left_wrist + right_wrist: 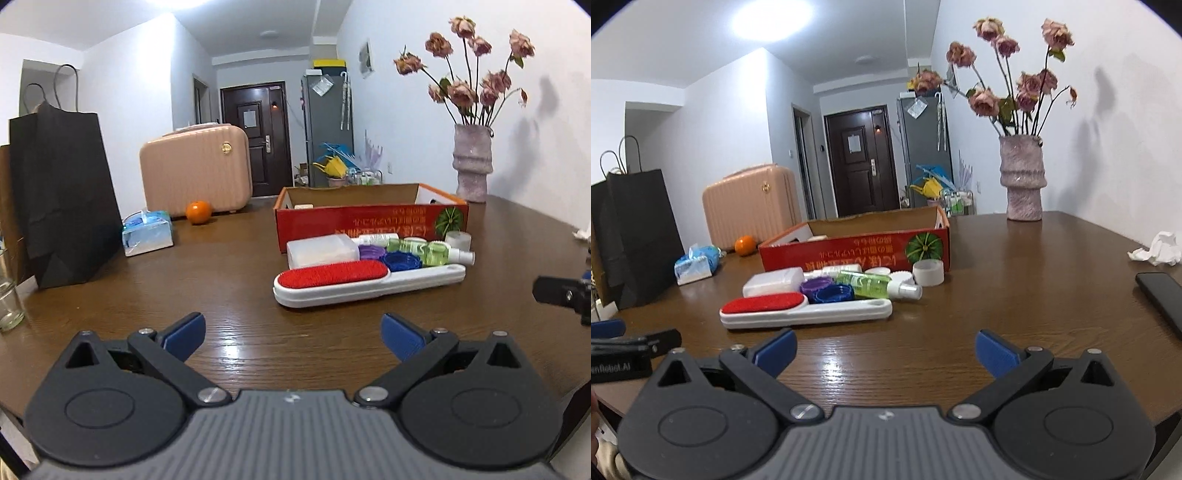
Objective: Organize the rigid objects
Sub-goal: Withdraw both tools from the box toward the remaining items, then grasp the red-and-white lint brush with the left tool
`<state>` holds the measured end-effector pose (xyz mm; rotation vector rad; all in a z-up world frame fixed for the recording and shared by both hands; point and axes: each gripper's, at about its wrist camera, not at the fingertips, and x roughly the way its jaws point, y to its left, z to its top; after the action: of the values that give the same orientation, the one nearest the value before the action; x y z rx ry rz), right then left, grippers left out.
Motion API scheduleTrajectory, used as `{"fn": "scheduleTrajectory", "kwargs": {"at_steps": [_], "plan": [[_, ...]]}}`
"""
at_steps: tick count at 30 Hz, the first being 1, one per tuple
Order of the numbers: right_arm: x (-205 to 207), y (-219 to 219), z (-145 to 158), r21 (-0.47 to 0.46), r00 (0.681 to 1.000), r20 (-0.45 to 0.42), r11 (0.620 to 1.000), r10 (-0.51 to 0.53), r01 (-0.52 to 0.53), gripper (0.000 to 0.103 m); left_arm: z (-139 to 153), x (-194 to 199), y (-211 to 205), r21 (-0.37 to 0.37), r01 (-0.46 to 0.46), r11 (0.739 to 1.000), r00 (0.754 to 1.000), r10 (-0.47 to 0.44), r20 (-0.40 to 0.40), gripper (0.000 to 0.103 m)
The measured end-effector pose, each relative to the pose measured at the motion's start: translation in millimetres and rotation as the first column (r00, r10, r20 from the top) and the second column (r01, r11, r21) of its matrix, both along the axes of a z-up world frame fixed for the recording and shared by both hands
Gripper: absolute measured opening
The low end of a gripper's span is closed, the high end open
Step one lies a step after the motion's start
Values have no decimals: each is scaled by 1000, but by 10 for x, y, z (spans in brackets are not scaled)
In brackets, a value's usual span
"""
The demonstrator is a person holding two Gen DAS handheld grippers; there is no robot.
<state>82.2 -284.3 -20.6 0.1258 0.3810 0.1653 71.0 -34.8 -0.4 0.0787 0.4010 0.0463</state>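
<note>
Both claws hang low over the brown worktop [240, 258], the left claw [293, 332] and the right claw [884, 349] each spread wide with nothing between the blue pads. Beyond them lies a red-and-white lint brush [805, 310]. Just behind it cluster a white case [321, 251], purple and blue caps [827, 290] and green spray bottles [875, 286]. Farther back stands the open red cardboard box [369, 221].
</note>
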Motion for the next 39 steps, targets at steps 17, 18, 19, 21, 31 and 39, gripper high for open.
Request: {"fn": "scheduleTrajectory", "kwargs": {"at_steps": [17,18,19,21,31,39], "plan": [[1266,136,-79,70,986,-140,994,94,-84,66,-57,1456,408,-228,19,973,973,-71,-220,75],[1356,133,-93,74,983,-155,994,96,-85,57,-75,1511,450,-251,11,968,970,-71,-232,74],[1428,125,-109,75,982,-167,994,94,-83,53,-90,1547,485,-270,4,963,968,-71,-240,72],[1569,89,-146,75,979,-190,995,75,-61,35,-110,1570,534,-297,3,955,968,-78,-240,70],[1803,-21,-230,103,952,-293,993,89,-62,23,-144,1585,645,-431,15,902,958,-137,-254,55],[1379,-133,-200,163,942,-323,986,95,-43,13,-114,1116,621,-477,-5,879,951,-143,-274,50]]}}
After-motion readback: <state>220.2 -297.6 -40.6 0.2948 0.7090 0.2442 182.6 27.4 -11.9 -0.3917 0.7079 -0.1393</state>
